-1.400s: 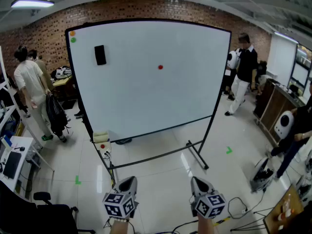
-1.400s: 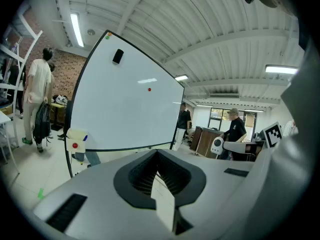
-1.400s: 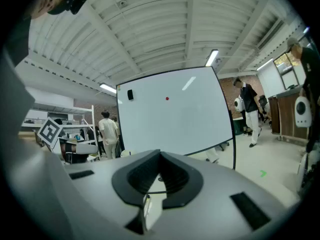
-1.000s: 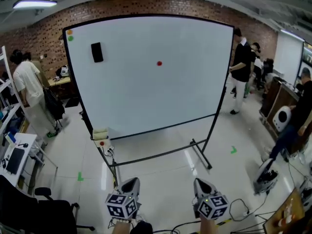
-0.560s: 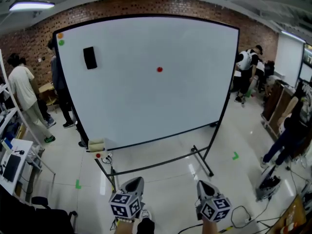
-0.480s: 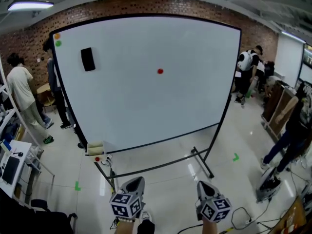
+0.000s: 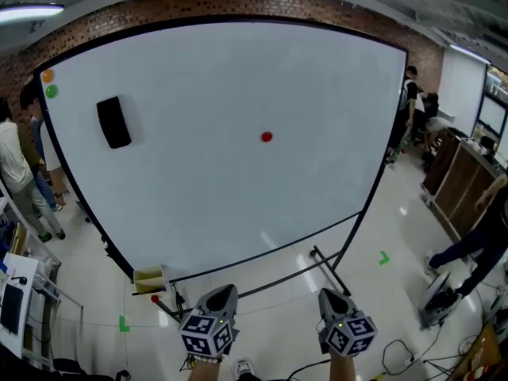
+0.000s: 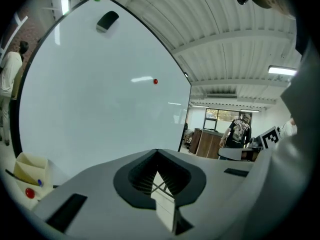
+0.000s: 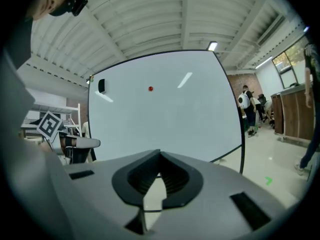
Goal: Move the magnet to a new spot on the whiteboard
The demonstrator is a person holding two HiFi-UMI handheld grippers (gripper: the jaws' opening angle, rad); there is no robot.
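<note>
The whiteboard (image 7: 238, 78) looms larger now as the person closes in, the magnet (image 7: 266, 136) sits mid-board, not yet within reach, and the left tool (image 7: 217, 298) and right tool (image 7: 332, 300) are both clenched on nothing.

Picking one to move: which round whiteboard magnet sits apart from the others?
The red magnet, alone in the middle of the whiteboard; the orange magnet and green magnet sit together at its top-left corner.

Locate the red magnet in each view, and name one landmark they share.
Head view: red magnet near the whiteboard's centre.
Left gripper view: above picture centre, toward the whiteboard's right edge.
Right gripper view: upper half, just left of centre.
Shared landmark: black eraser, whiteboard's upper left.
</note>
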